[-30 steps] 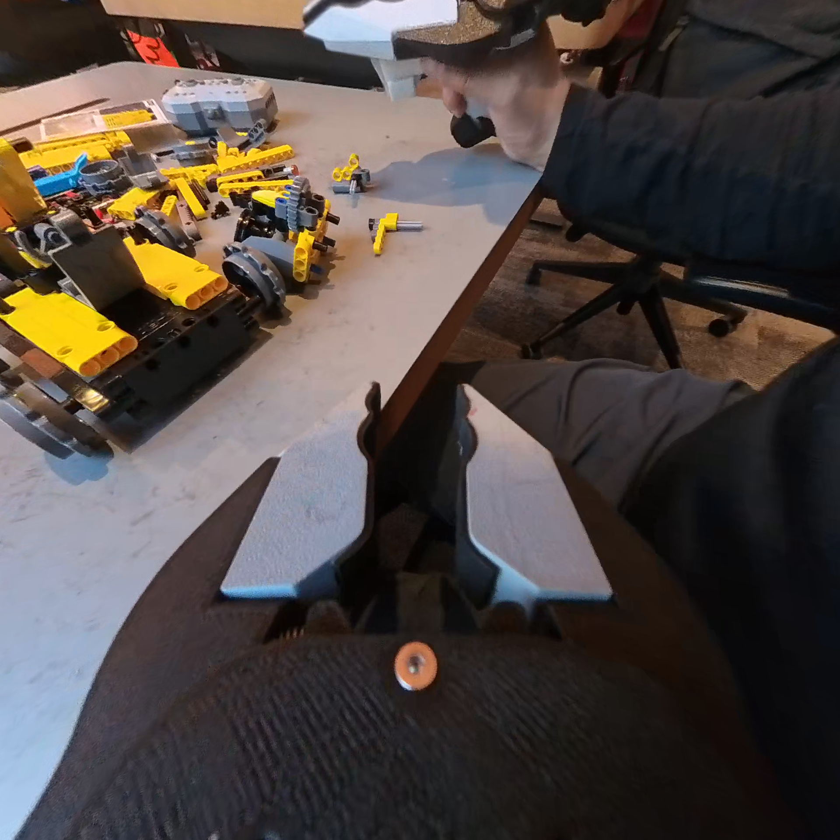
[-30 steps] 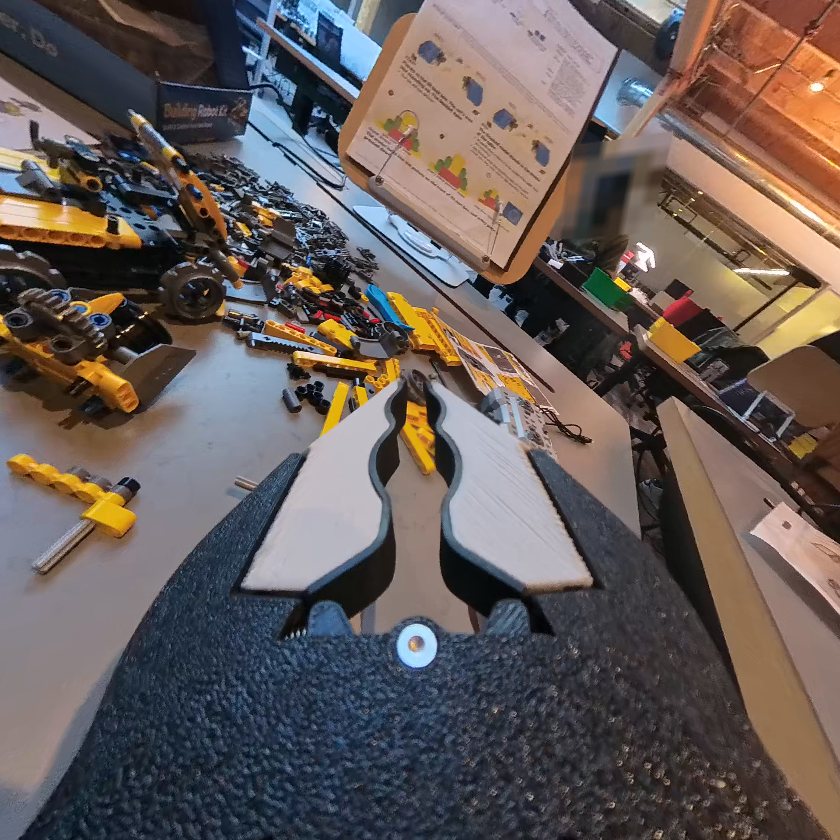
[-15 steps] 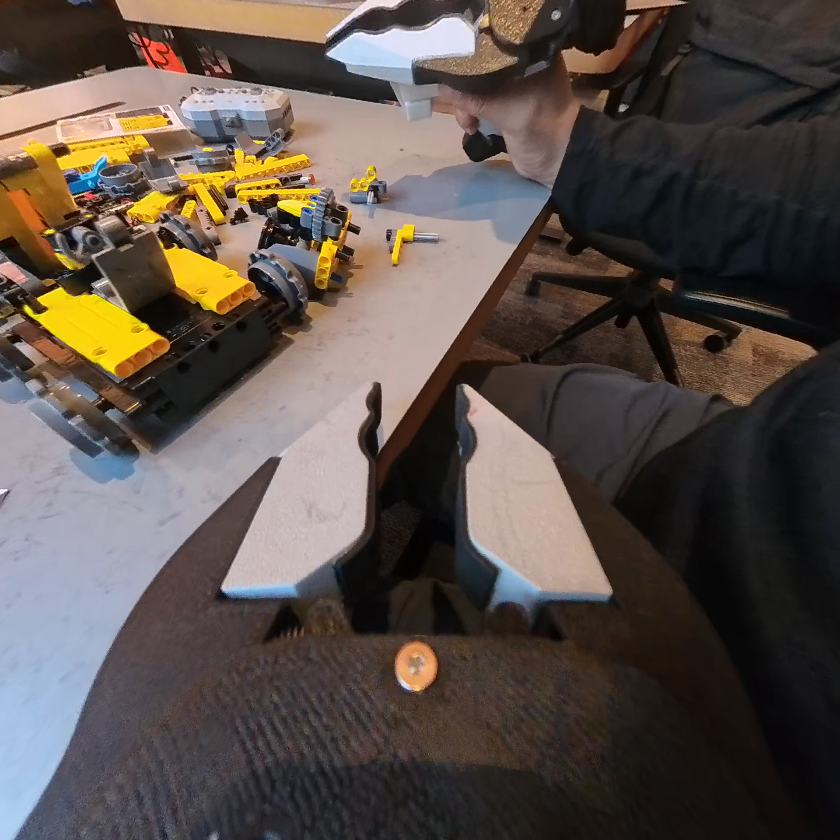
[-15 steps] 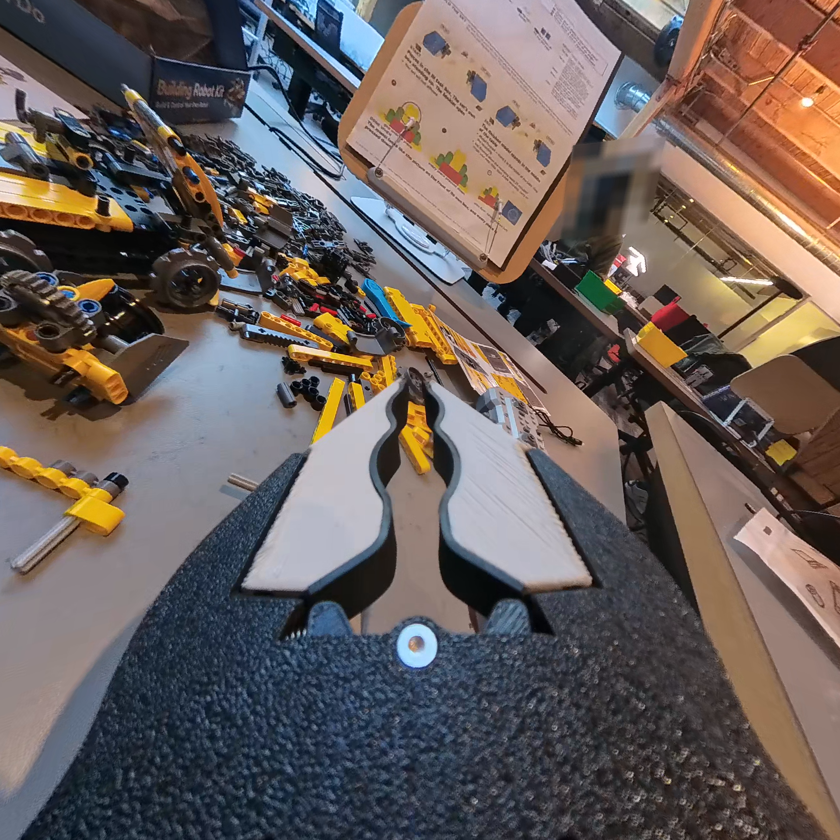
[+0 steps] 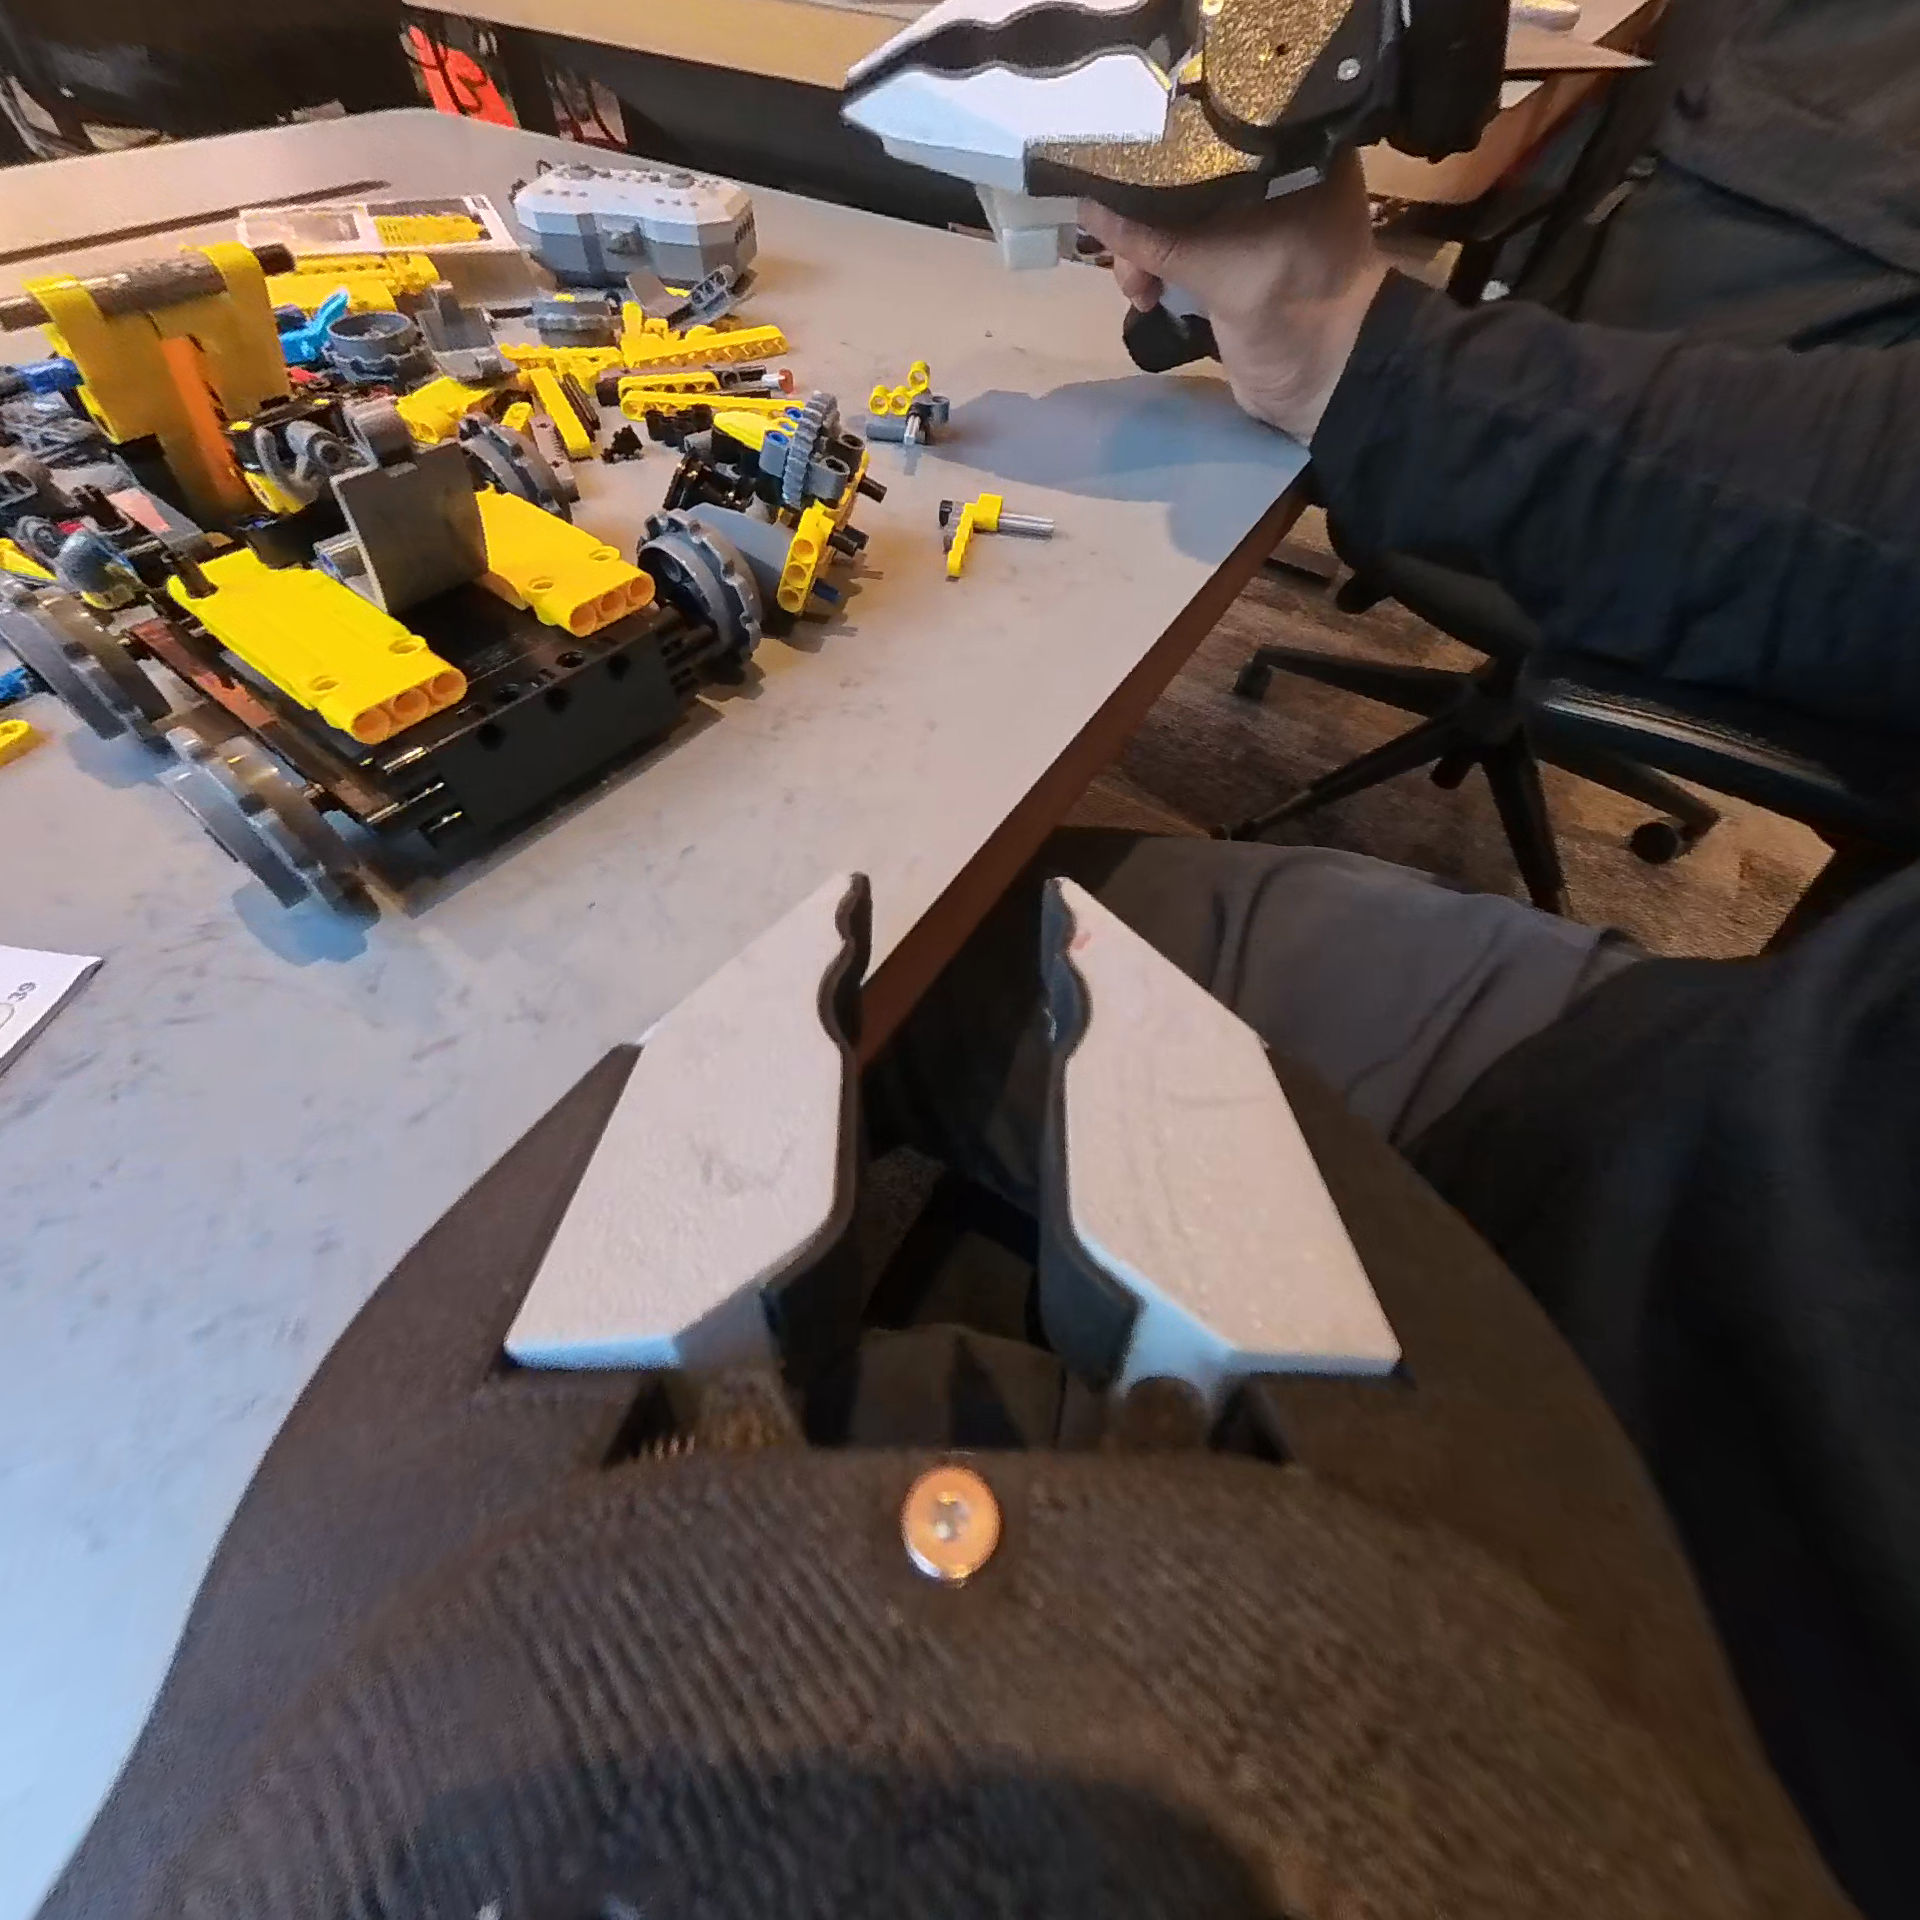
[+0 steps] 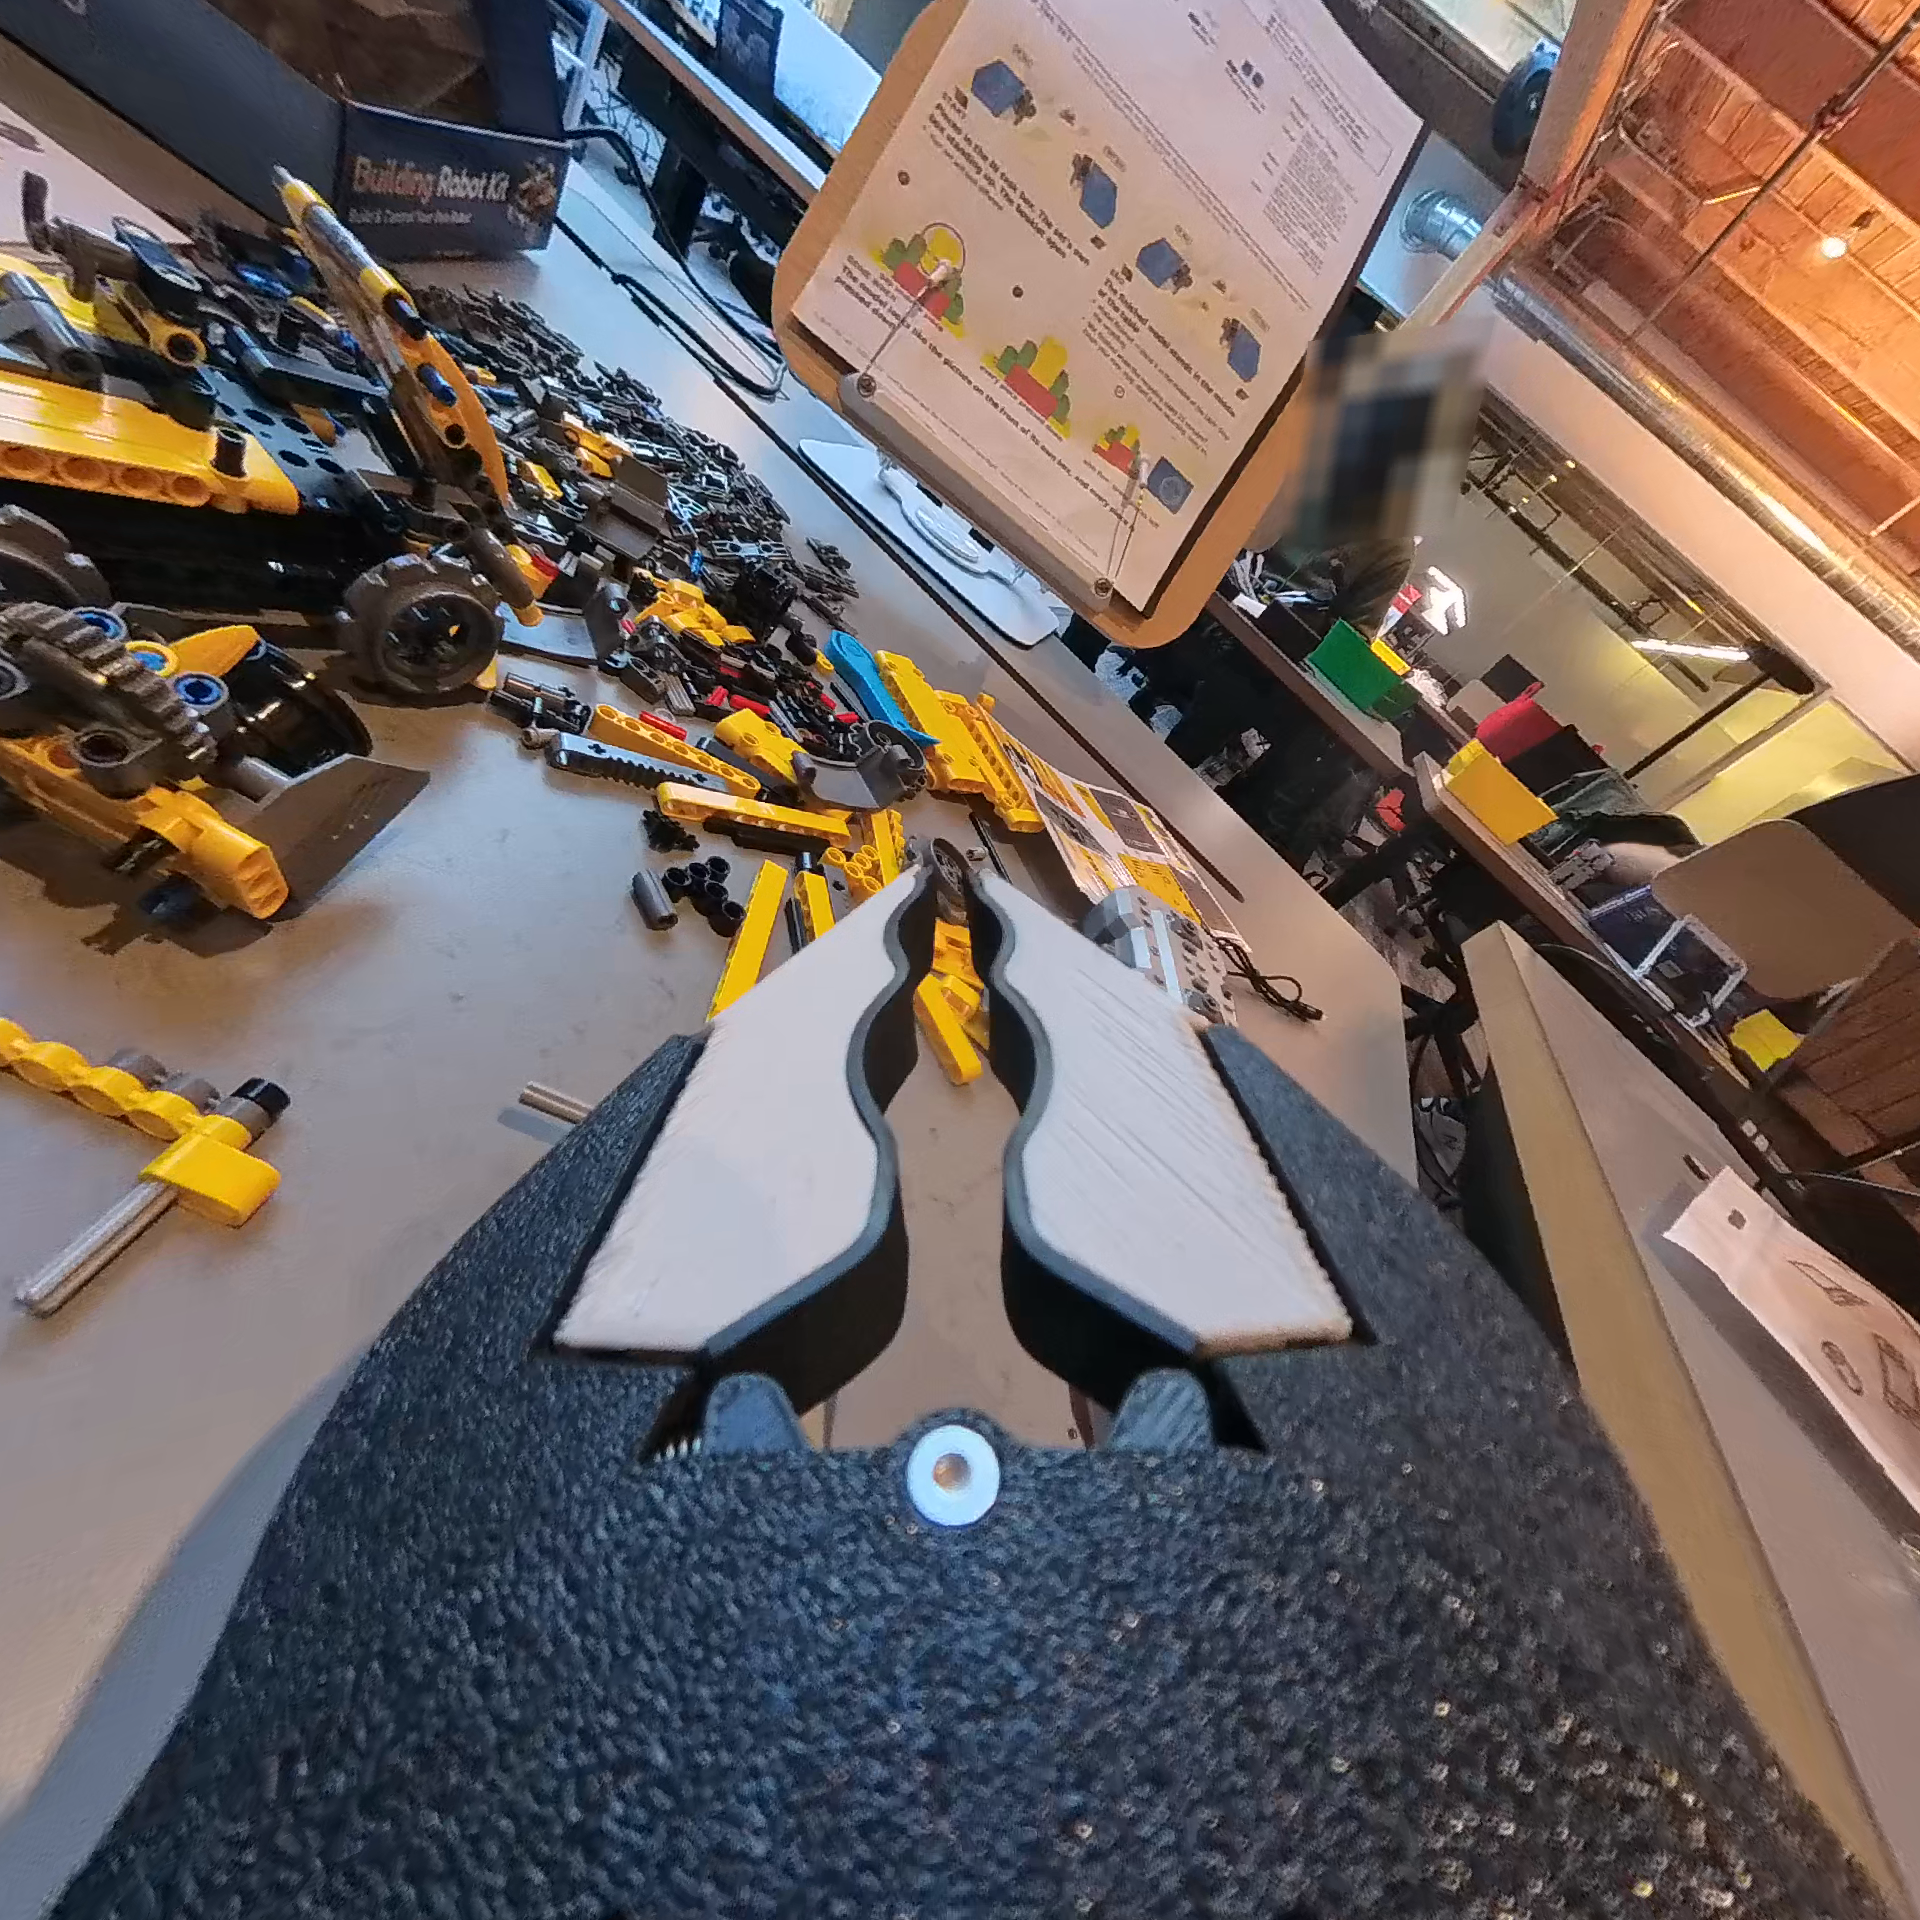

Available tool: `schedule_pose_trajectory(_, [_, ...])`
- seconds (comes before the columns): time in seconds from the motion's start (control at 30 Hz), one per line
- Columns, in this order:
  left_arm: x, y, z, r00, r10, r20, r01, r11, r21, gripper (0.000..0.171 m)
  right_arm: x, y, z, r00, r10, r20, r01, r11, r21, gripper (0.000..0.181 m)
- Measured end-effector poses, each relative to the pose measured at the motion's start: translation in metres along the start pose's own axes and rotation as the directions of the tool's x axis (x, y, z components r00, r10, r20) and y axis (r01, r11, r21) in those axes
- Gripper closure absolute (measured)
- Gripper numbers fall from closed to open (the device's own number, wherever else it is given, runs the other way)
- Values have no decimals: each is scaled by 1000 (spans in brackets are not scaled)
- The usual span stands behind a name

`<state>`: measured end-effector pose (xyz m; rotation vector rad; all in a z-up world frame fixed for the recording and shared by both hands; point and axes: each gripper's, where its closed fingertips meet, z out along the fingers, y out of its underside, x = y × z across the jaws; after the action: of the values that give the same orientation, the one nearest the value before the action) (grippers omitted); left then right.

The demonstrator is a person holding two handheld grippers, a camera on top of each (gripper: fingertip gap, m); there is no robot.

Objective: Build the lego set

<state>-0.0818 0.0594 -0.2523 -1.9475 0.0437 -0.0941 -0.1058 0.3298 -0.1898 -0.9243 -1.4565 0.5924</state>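
My left gripper point(image 5: 951, 914) is open and empty; it hangs over the front edge of the grey table point(image 5: 312, 1091), above a person's lap. My right gripper point(image 6: 948, 888) is shut on nothing and is held above the table, pointing at loose yellow beams point(image 6: 940, 1023). It also shows in the left wrist view point(image 5: 997, 73), held by a hand. A yellow and black vehicle model point(image 5: 416, 644) stands left of my left gripper. A smaller gear assembly point(image 5: 779, 488) and a yellow elbow piece on a grey axle point(image 5: 982, 520) lie beyond it; the elbow piece also shows in the right wrist view point(image 6: 197, 1164).
Several loose yellow, black and blue parts point(image 6: 727, 665) cover the table's middle. A grey battery box point(image 5: 634, 223) sits at the far end. An instruction sheet on a stand point(image 6: 1091, 281) and a black box point(image 6: 436, 197) stand behind. An office chair point(image 5: 1507, 727) is off the table's edge. The left gripper's tips are roughly 30 cm from the right gripper's.
The left wrist view has swung slightly left, so the models sit further right in it. The right gripper has shifted a little over the table. Neither gripper's jaws have changed.
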Motion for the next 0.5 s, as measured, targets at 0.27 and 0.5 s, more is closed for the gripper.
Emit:
schedule_pose_trajectory(0.27, [-4,3,-2,999,-34,9,34,999,-3,140,-4,-2,1,1000,2,28,-2,1000,9,176])
schedule_pose_trajectory(0.5, [-9,3,-4,998,-61,11,61,998,6,140,-15,-6,1,997,-50,53,49,999,20,179])
